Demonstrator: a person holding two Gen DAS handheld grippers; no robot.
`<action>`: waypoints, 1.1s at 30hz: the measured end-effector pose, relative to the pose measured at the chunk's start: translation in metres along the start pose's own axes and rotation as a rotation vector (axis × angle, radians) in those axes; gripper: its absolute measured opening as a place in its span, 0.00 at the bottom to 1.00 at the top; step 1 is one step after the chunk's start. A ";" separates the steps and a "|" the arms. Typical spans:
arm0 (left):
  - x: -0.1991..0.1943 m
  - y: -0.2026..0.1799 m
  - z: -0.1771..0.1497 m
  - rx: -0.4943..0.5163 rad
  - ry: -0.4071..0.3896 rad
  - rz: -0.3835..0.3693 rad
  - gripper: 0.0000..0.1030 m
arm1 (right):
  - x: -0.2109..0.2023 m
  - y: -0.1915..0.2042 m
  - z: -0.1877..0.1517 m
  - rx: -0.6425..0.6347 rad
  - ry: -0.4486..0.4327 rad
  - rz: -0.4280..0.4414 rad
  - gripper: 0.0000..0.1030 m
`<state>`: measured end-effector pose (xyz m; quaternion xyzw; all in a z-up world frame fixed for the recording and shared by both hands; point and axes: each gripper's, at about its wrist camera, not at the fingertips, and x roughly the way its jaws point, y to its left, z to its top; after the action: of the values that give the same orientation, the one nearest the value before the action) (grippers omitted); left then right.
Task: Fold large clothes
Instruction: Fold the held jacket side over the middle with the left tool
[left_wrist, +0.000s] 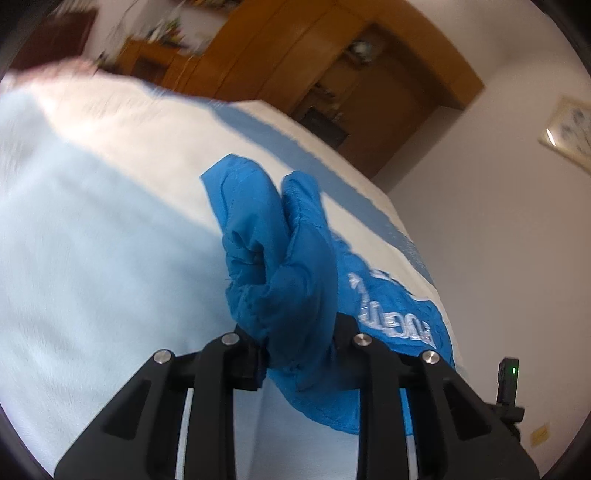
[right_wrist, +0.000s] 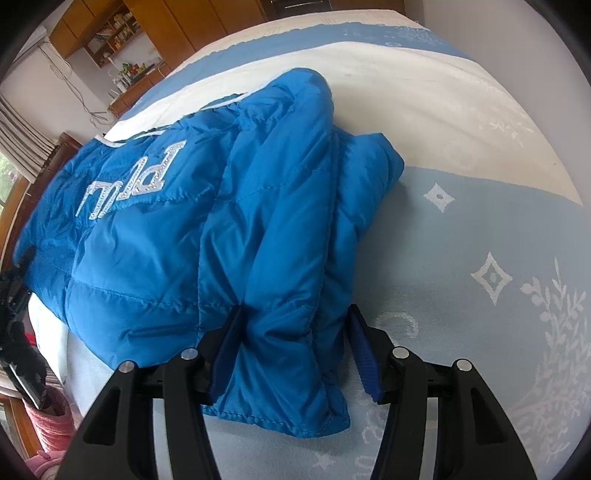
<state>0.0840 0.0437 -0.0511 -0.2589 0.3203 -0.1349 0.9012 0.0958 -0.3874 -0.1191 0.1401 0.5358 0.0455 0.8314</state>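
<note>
A blue quilted puffer jacket (right_wrist: 177, 229) with white lettering lies on the bed (right_wrist: 480, 229). My right gripper (right_wrist: 295, 332) is shut on a bunched fold of the jacket's near edge; the fabric fills the gap between its blue pads (right_wrist: 364, 350). In the left wrist view, my left gripper (left_wrist: 295, 339) is shut on another bunch of the jacket (left_wrist: 280, 258) and holds it raised above the bed (left_wrist: 92, 258), with the lettered part (left_wrist: 391, 314) trailing to the right.
The bed has a light blue and white patterned cover. Wooden wardrobes (left_wrist: 295, 55) and shelves (right_wrist: 110, 33) stand behind it. A white wall (left_wrist: 498, 221) is to the right. A pink basket (right_wrist: 48, 424) sits by the bed's left side.
</note>
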 end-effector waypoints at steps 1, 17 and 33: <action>-0.002 -0.009 0.001 0.027 -0.007 -0.006 0.22 | -0.001 0.000 0.000 -0.001 -0.001 -0.001 0.54; 0.006 -0.141 -0.009 0.370 0.015 -0.069 0.22 | -0.059 0.029 -0.007 -0.084 -0.099 -0.067 0.51; 0.086 -0.207 -0.071 0.553 0.258 -0.121 0.24 | -0.076 0.033 -0.009 -0.097 -0.110 -0.120 0.51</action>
<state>0.0875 -0.1902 -0.0272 -0.0031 0.3674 -0.3019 0.8797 0.0580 -0.3715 -0.0470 0.0697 0.4940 0.0136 0.8665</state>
